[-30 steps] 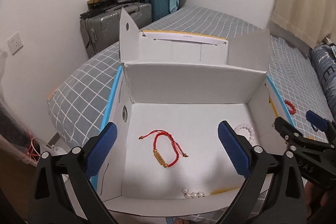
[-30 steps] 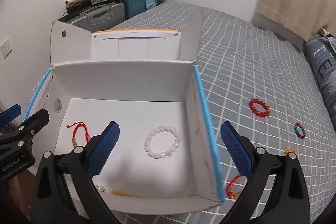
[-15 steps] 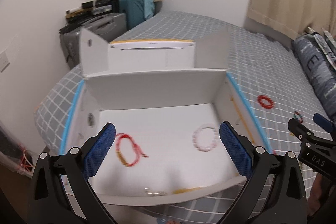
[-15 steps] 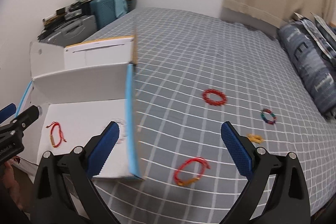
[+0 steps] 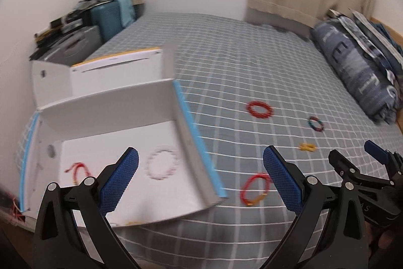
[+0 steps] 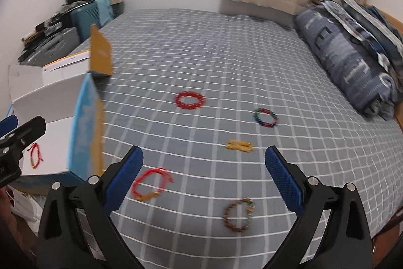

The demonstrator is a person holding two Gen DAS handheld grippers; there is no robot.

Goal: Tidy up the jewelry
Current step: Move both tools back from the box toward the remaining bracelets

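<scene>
— Red cord bracelet [image 6: 150, 183] lies on the bed [image 6: 226, 62], near the white box [image 5: 113, 112]. Why?
— It waits to be put inside.
— Are the grabbers holding anything?
— No. Left gripper [image 5: 200, 179] and right gripper [image 6: 204, 178] are both wide apart, empty.
— What changed?
— Both swung from the box toward the bracelets.

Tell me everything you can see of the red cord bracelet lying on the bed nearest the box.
The red cord bracelet is a thin loop of red string with a gold-coloured piece at its near edge and loose cord ends trailing to one side. It lies flat on the grey checked bedspread, just outside the blue-edged wall of the white box, apart from it. Nothing grips it; motion blur hides finer detail.
</scene>
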